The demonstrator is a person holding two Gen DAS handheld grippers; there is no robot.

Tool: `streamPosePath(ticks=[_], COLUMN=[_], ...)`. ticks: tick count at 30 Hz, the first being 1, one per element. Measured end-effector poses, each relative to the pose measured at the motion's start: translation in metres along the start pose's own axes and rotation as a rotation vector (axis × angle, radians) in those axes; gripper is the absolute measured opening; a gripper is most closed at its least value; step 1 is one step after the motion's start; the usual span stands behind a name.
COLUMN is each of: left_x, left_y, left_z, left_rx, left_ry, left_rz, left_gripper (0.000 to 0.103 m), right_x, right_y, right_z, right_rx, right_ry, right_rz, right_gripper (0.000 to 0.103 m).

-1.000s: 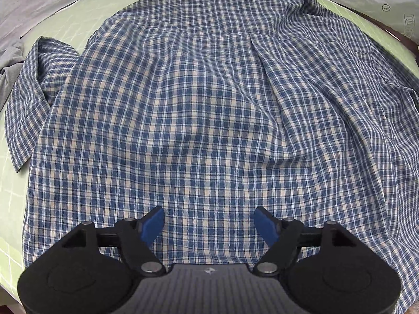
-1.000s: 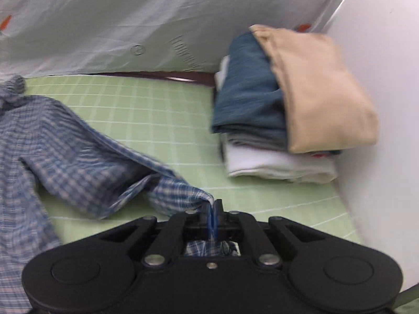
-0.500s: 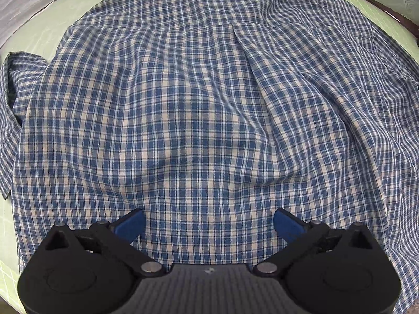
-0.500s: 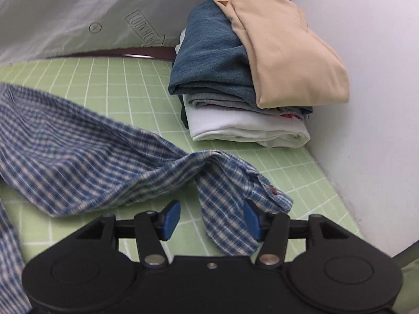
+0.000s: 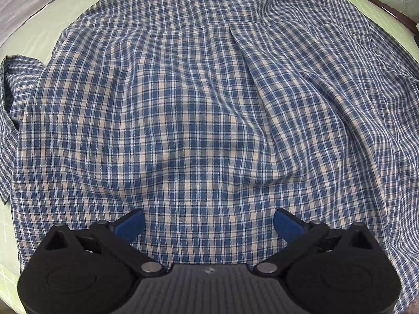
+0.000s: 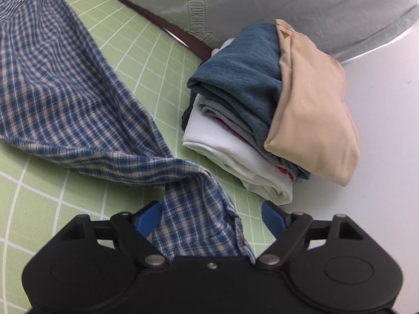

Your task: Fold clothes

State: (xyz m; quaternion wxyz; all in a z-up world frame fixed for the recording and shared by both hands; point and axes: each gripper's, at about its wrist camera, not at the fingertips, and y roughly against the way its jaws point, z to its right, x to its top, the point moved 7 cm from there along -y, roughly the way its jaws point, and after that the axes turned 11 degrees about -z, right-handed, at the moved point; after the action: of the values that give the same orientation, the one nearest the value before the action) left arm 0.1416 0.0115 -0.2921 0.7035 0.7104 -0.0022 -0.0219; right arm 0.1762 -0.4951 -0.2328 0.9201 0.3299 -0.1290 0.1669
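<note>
Right wrist: sleeve [image 6: 199, 209] between parted tongs [image 6: 210, 218], stack [image 6: 275, 112] near.

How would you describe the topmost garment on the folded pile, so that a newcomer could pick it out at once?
In the right wrist view, find the stack of folded clothes on the green grid mat, against the white wall. The tan garment lies on top, draped over the dark blue one. It is the only tan piece there.

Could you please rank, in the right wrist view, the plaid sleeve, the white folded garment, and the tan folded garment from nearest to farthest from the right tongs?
1. Plaid sleeve: lying between the open right tongs.
2. White folded garment: bottom of the stack, ahead and right.
3. Tan folded garment: top of the stack, farther right, by the wall.
</note>
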Motion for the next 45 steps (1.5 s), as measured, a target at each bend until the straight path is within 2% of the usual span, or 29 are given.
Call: streamPosePath(ticks=[1,3,8,10,11,12,17,18,21,23,24,25,27,30,33,35,37,43,45], left_x=[0.003,0.004,-0.001,-0.001,-0.001,0.001,0.006,0.005,0.005,0.006,0.005,0.002,0.002,-0.002,-0.022,-0.035,-0.051,-0.111,-0.11], left_y=[0.0,0.0,-0.002,-0.002,-0.001,0.0,0.002,0.002,0.0,-0.002,-0.001,0.001,0.002,0.001,0.005,0.014,0.024,0.054,0.056], left_z=[0.001,0.0,-0.002,-0.004,-0.006,-0.007,-0.009,-0.007,0.0,0.004,0.005,0.006,0.006,0.005,-0.001,-0.008,-0.016,-0.052,-0.079], left_rx=[0.0,0.0,0.0,-0.001,-0.001,-0.001,-0.001,-0.001,0.0,0.0,0.0,0.0,0.0,0.0,-0.001,-0.006,-0.009,0.051,0.059], left_ry=[0.0,0.001,-0.001,-0.001,-0.002,-0.004,-0.005,-0.004,-0.002,-0.003,-0.004,-0.001,0.0,0.008,0.071,0.122,0.179,0.332,0.373], left_rz=[0.001,0.002,0.003,0.003,0.004,0.004,0.009,0.01,0.012,0.009,0.008,0.006,0.012,0.022,0.026,0.062,0.1,0.217,0.238], left_gripper=[0.103,0.103,0.103,0.103,0.103,0.103,0.103,0.103,0.103,0.103,0.103,0.103,0.103,0.103,0.103,0.103,0.103,0.103,0.103], right_x=[0.0,0.0,0.001,-0.001,-0.008,-0.015,-0.042,-0.041,-0.036,-0.032,-0.03,-0.029,-0.027,-0.024,-0.02,-0.017,-0.014,-0.005,0.002], right_y=[0.002,0.006,0.017,0.019,0.01,0.002,-0.001,0.005,0.021,0.032,0.037,0.035,0.033,0.031,0.03,0.041,0.052,0.079,0.089], right_z=[0.003,0.008,0.022,0.025,0.016,0.007,-0.01,-0.008,-0.002,0.003,0.005,-0.001,-0.013,-0.031,-0.048,-0.049,-0.052,-0.076,-0.086], right_rx=[-0.026,-0.079,-0.212,-0.254,-0.218,-0.183,-0.017,0.027,0.159,0.248,0.289,0.317,0.373,0.457,0.542,0.58,0.609,0.721,0.746], right_ry=[0.001,0.002,0.006,0.015,0.055,0.086,0.035,-0.035,-0.245,-0.385,-0.444,-0.45,-0.464,-0.484,-0.502,-0.48,-0.443,-0.338,-0.308], right_rz=[0.014,0.041,0.109,0.125,0.074,0.027,-0.088,-0.08,-0.054,-0.037,-0.031,-0.043,-0.067,-0.102,-0.134,-0.111,-0.085,-0.041,-0.029], right_gripper=[0.04,0.006,0.007,0.011,0.016,0.027,0.031,0.035,0.039,0.045,0.051,0.06,0.066,0.066,0.065,0.07,0.081,0.087,0.091])
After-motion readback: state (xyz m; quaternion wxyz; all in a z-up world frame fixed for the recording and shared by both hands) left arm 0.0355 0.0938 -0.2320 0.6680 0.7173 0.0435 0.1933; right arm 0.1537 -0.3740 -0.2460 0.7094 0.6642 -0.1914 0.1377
